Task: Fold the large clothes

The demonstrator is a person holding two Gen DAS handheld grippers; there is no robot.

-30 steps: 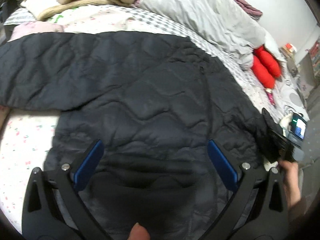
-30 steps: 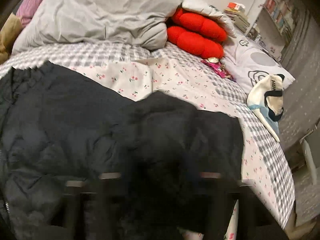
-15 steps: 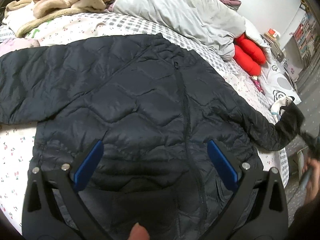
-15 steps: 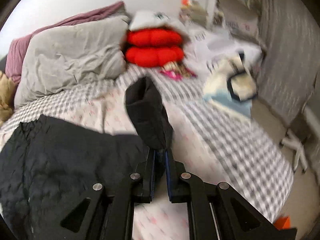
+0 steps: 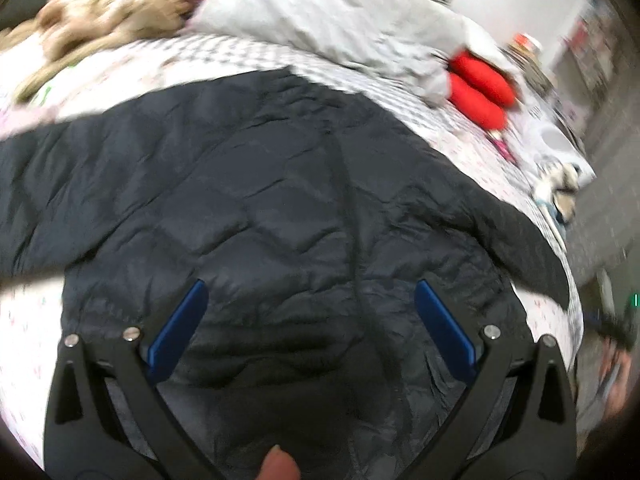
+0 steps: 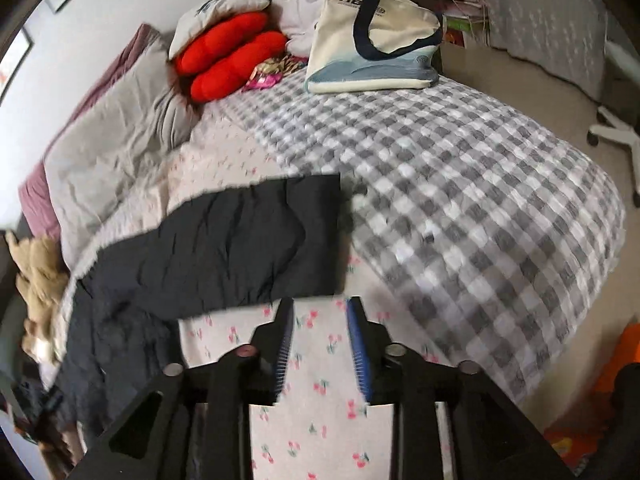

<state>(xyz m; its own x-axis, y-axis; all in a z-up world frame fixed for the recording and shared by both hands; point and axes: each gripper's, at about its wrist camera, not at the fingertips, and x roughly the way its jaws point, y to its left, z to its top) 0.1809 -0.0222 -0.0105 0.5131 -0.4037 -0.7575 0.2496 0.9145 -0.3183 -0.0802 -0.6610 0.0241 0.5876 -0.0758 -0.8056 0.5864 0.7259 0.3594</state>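
Bed's checked quilt (image 6: 460, 168) carries the spread jacket (image 5: 280, 208), sleeve (image 6: 240, 244) flattened for folding; right gripper (image 6: 320, 312) opening, empty; left gripper (image 5: 308, 300) wide, empty.

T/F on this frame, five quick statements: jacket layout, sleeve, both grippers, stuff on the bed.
1. The dark jacket lies spread on the bed. True.
2. The right gripper clamps the sleeve. False: its jaws are opening, nothing between them; the sleeve lies flat just beyond the fingertips.
3. The left gripper is shut. False: it is wide open above the jacket.
4. A tote bag sits on the checked cover. True.
5. The cushions near the tote are blue. False: red.
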